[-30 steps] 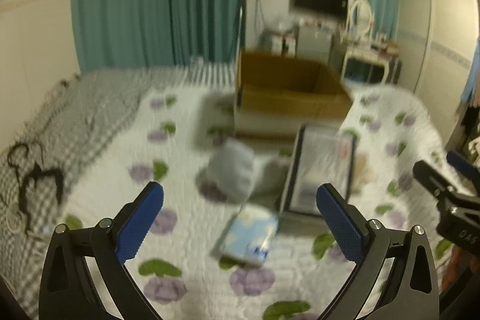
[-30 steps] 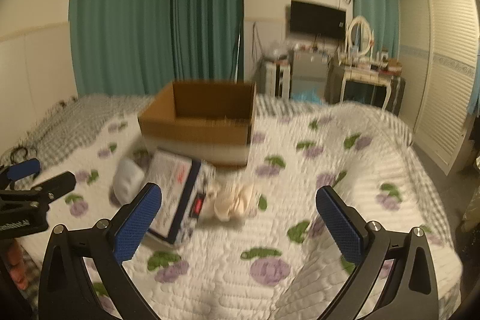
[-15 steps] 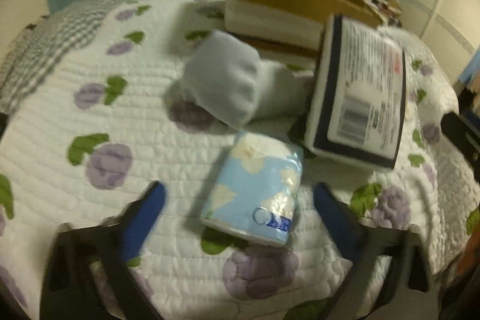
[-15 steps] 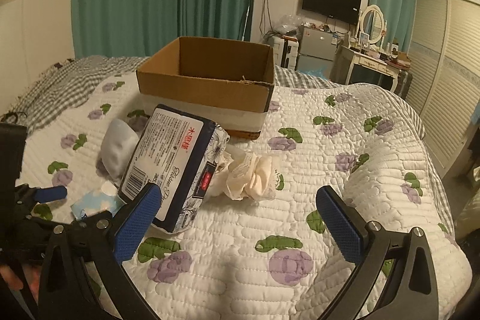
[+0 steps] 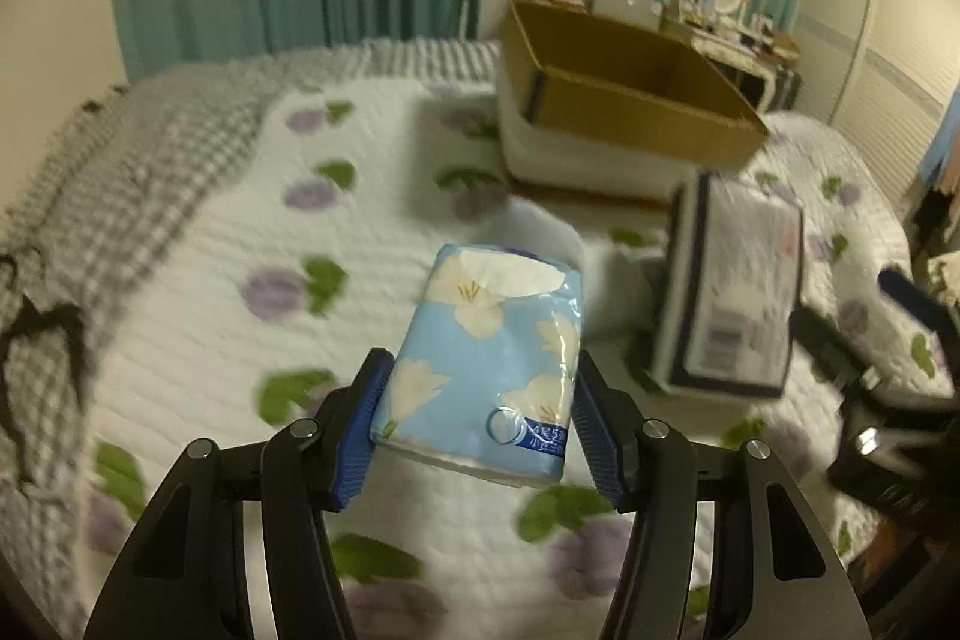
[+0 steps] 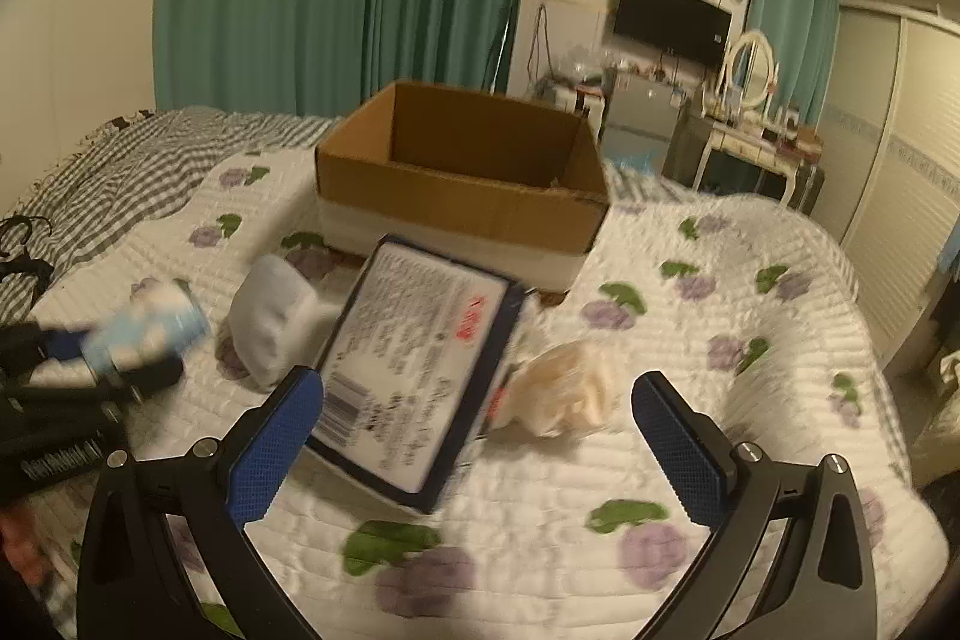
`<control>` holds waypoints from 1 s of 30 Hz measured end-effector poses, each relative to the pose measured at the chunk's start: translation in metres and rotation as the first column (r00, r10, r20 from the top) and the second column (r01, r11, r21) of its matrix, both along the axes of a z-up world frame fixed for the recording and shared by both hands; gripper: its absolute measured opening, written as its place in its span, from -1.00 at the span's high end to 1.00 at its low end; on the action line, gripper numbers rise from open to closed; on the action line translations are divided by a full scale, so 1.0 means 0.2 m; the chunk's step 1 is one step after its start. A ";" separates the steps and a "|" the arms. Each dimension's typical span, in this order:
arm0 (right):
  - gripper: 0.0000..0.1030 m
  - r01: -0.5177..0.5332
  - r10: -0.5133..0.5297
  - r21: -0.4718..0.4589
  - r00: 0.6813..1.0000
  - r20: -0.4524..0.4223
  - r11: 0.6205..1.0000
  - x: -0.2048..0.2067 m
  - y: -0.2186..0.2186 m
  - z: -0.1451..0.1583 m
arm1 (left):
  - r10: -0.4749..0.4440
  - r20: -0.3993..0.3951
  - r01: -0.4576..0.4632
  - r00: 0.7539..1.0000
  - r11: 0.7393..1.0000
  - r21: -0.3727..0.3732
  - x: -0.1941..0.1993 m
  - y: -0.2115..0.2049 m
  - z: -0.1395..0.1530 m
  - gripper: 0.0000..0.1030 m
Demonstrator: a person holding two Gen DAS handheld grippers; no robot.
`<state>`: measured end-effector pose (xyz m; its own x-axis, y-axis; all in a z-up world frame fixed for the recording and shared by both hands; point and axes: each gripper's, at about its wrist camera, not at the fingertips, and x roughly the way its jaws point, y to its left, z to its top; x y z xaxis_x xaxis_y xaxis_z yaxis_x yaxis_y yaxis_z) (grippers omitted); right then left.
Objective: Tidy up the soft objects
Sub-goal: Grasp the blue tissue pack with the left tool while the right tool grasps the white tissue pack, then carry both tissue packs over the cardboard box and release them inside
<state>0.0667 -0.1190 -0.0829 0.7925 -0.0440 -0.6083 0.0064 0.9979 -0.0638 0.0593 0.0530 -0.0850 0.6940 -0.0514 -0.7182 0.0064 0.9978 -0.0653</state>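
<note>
From the left wrist, the left gripper clamps its blue ribbed pads against both sides of a soft tissue pack, a glossy pale-blue plastic packet printed with white flowers, held clear of the quilt. The quilt is white, stitched in ridges and dotted with purple flowers and green leaves. Beyond the pack lie a rounded white bundle, largely hidden, and a flat rectangular package edged in dark blue, propped on its side. A brown cardboard box with a white lower band sits farther back, its flaps open; its inside is not visible here. From the right wrist, the right gripper hangs with its pads wide apart above the quilt, holding nothing. The dark-edged package leans between them in view, a crumpled cream cloth just beside it. What shows of the box's inside looks bare. At left, blurred, the tissue pack sits in the other tongs.
</note>
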 end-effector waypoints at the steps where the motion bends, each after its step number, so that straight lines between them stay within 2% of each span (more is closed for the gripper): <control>1: -1.00 0.001 -0.001 0.005 1.000 -0.011 1.000 0.01 0.02 -0.01 | 0.006 0.006 -0.006 1.000 1.000 0.004 -0.01 0.02 0.01 -0.12; 6: -1.00 0.018 -0.011 0.057 0.994 -0.106 0.998 0.10 0.11 -0.10 | 0.022 -0.019 -0.022 1.000 1.000 -0.010 0.05 0.08 -0.05 -0.12; 9: -1.00 0.043 -0.035 0.057 0.989 -0.141 0.997 0.15 0.16 -0.16 | 0.019 -0.032 -0.019 0.999 1.000 -0.009 0.09 0.09 -0.06 -0.12; 15: -1.00 0.040 -0.028 0.068 0.984 -0.174 0.997 0.22 0.23 -0.23 | 0.039 -0.049 -0.040 0.998 0.999 -0.014 0.11 0.11 -0.09 -0.12; 21: -0.99 0.044 -0.035 0.041 0.979 -0.200 0.998 0.26 0.24 -0.29 | 0.037 -0.048 -0.038 0.998 0.999 -0.006 0.11 0.10 -0.09 -0.12; 22: -0.89 0.043 -0.033 0.045 0.976 -0.217 0.998 0.26 0.24 -0.30 | 0.036 -0.048 -0.037 0.998 0.999 -0.005 0.10 0.09 -0.09 -0.12; 24: -0.80 0.044 -0.030 0.052 0.970 -0.240 0.998 0.28 0.23 -0.33 | 0.034 -0.045 -0.034 0.998 0.999 0.000 0.09 0.08 -0.08 -0.12; 30: -0.66 0.019 0.007 0.134 0.983 -0.185 0.991 0.21 0.16 -0.24 | 0.023 -0.028 -0.023 0.999 1.000 -0.002 0.04 0.05 -0.02 -0.12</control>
<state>0.1077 -0.0866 -0.1312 0.6657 0.0441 -0.7449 0.0131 0.9974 0.0708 0.0672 0.0626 -0.0887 0.6749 -0.0371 -0.7370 -0.0185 0.9976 -0.0671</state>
